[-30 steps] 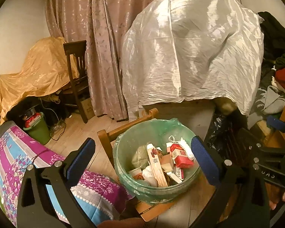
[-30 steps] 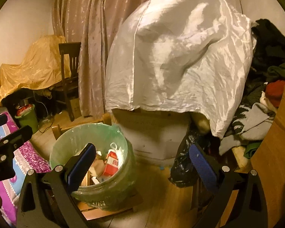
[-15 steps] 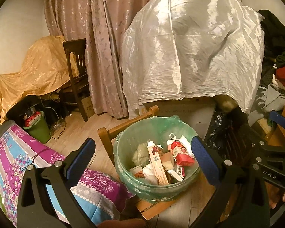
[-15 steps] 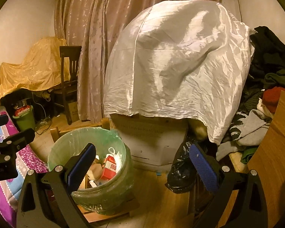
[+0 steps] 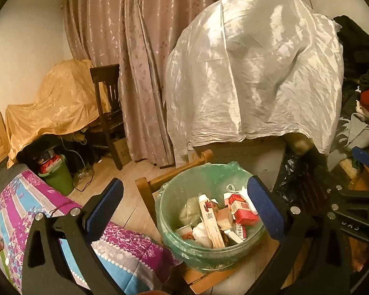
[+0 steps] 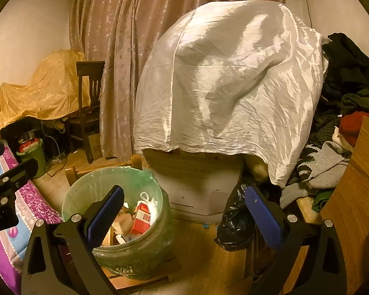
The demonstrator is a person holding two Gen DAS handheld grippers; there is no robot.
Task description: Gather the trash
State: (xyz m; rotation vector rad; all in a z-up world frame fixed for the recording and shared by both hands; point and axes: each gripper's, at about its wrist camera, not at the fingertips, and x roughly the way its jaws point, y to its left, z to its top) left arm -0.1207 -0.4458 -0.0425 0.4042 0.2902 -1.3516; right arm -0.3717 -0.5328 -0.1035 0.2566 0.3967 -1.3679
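**Trash bin and both claws — room inventory**

Left claw: jaws spread wide, holding nothing, hanging above the bin. Right claw: also spread wide and empty, its left pad over the bin's mouth.

Trash bin: round, lined with a green plastic bag, standing on a low wooden stool on the floor beside the patterned bed cover. Contents — a red-and-white carton, a long paper wrapper, crumpled white tissue.

Nearby: black plastic bag on the floor, right of the bin; white sheet draped over a stack behind; small green bin by the far wall.
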